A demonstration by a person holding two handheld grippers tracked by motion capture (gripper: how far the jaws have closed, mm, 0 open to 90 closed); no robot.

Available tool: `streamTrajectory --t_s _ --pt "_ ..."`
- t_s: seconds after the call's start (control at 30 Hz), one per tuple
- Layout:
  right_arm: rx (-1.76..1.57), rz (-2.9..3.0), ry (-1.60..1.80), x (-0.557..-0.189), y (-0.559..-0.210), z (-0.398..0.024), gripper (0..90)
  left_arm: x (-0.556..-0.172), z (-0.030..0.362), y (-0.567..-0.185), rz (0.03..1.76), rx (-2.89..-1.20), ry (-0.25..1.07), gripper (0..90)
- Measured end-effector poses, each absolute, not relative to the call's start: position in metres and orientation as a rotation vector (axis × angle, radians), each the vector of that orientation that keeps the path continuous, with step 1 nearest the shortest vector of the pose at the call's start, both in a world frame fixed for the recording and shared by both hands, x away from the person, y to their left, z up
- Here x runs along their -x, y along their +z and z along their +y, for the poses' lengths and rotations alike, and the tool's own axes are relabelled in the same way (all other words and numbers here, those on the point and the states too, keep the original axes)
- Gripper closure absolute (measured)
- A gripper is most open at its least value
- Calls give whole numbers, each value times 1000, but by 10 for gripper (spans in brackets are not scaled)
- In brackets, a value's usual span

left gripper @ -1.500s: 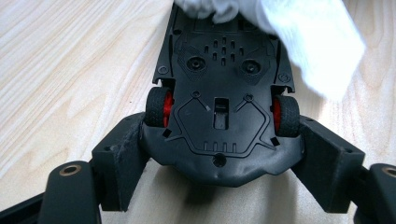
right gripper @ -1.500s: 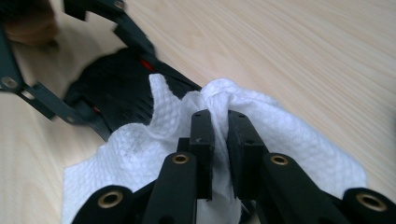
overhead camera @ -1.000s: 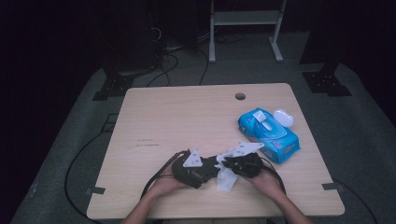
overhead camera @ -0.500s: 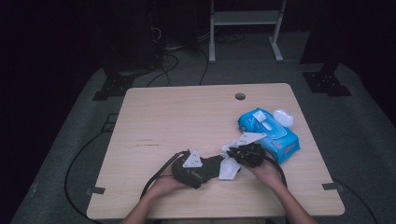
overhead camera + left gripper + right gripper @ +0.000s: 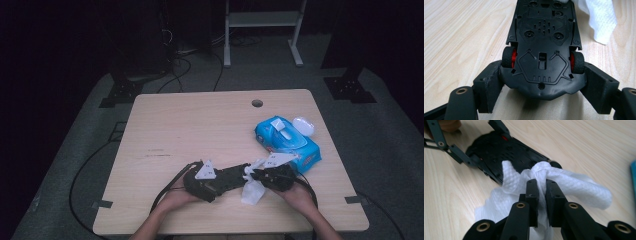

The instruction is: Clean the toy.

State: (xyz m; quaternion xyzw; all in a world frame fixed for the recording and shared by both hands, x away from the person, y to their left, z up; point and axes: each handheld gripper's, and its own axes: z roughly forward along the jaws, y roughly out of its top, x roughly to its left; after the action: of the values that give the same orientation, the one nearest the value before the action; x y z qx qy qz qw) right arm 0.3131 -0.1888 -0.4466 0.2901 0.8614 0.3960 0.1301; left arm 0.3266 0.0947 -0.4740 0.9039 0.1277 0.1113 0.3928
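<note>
A black toy car (image 5: 544,50) with red wheel hubs lies belly up, and my left gripper (image 5: 543,77) is shut on its sides by the wheels. In the high view the car (image 5: 231,175) stretches rightward from the left gripper (image 5: 220,179) near the table's front edge. My right gripper (image 5: 541,185) is shut on a bunched white wipe (image 5: 564,185), which rests against the car's (image 5: 506,150) far end. Part of the wipe (image 5: 251,191) hangs down onto the table beside the right gripper (image 5: 256,176).
A blue pack of wipes (image 5: 287,142) lies just behind the right hand, its white lid (image 5: 303,125) flipped open. A round cable hole (image 5: 257,103) sits in the wooden table (image 5: 190,125) near the far edge. Cables trail off the front edge.
My right gripper, with the wipe, shifted toward the blue pack and has come back toward the front edge at the car's end. The left gripper and car stayed put.
</note>
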Motion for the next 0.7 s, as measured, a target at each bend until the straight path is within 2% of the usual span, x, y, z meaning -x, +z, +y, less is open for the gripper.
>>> streamTrajectory --t_s 0.17,0.33,0.53,0.7 --pt "-832 2513 1169 -304 -447 -192 804 -327 95 -474 318 -2302 289 236" --pt "-818 2526 1199 -306 -447 -186 803 -327 95 -473 322 -2301 282 236" --pt "-868 2491 1143 -309 -448 -199 804 -328 95 -473 322 -2302 282 236" --pt "-829 2517 1222 -304 -447 -187 803 -327 95 -473 323 -2303 286 236"
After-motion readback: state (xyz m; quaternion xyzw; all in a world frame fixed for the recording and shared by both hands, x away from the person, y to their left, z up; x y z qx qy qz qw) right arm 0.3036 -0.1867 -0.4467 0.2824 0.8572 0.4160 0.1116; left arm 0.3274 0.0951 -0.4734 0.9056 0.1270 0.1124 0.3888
